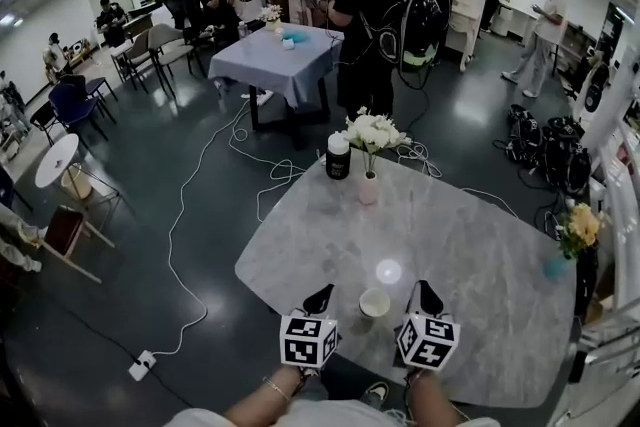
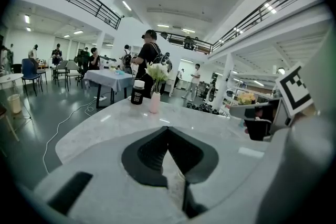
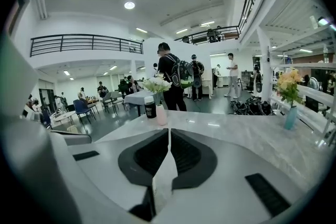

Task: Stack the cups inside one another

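A pale cup [image 1: 375, 302] stands upright on the grey marble table [image 1: 470, 245], close to its near edge; whether other cups sit inside it I cannot tell. My left gripper [image 1: 319, 299] hovers just left of the cup, and my right gripper [image 1: 429, 296] just right of it, neither touching it. In the left gripper view the left gripper [image 2: 167, 131] has its jaws together with nothing between them. In the right gripper view the right gripper [image 3: 168, 132] is likewise shut and empty. Neither gripper view shows the cup.
At the table's far edge stand a pink vase with white flowers [image 1: 368, 185] and a black bottle with a white lid [image 1: 338, 156]. A blue vase of yellow flowers [image 1: 560, 262] sits at the right edge. People and a cloth-covered table [image 1: 282, 60] are beyond.
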{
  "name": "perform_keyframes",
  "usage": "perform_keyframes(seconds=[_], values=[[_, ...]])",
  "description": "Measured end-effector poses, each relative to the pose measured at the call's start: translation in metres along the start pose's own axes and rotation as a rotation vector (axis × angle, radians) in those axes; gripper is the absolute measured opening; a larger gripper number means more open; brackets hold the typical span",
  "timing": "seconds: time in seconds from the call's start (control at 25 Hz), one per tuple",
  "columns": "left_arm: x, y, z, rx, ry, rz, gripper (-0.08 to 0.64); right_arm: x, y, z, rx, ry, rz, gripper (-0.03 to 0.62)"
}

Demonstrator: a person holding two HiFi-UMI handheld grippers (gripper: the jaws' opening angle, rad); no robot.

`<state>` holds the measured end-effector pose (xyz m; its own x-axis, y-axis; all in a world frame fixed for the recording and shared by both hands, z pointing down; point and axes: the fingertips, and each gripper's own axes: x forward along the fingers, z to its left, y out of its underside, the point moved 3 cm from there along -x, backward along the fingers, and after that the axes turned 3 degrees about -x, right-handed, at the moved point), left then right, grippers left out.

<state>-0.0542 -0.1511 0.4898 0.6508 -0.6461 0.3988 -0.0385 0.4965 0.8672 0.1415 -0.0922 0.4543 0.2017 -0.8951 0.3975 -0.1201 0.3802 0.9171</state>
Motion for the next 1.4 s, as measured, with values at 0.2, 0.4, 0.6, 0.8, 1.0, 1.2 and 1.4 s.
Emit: perform_keyframes(seconds=[0.2, 0.4, 0.6, 0.8, 1.0, 1.2, 1.4], values=[[-0.002, 0.002, 0.014, 0.052, 0.065, 0.035, -0.003, -0.015, 0.012, -0.008, 0.068, 0.115, -0.003, 0.017], [0.001, 0.007, 0.025, 0.035, 0.082, 0.061, -0.003, -0.036, 0.028, -0.019, 0.107, 0.187, 0.016, 0.017], [-0.01, 0.011, 0.006, 0.052, 0.101, 0.053, -0.003, -0.063, 0.034, -0.022, 0.11, 0.186, 0.015, 0.016], [-0.038, 0.026, -0.019, 0.06, 0.09, 0.037, -0.003, -0.091, 0.043, -0.017, 0.113, 0.127, 0.003, 0.015], [-0.082, 0.05, -0.038, 0.066, 0.04, 0.038, -0.003, -0.123, 0.066, -0.013, 0.126, 0.058, 0.004, 0.015], [-0.112, 0.062, -0.048, 0.065, -0.007, 0.027, -0.003, -0.136, 0.08, -0.009, 0.136, 0.01, -0.005, 0.015], [-0.122, 0.061, -0.056, 0.09, 0.009, 0.023, -0.003, -0.148, 0.084, -0.003, 0.153, 0.005, -0.008, 0.015]])
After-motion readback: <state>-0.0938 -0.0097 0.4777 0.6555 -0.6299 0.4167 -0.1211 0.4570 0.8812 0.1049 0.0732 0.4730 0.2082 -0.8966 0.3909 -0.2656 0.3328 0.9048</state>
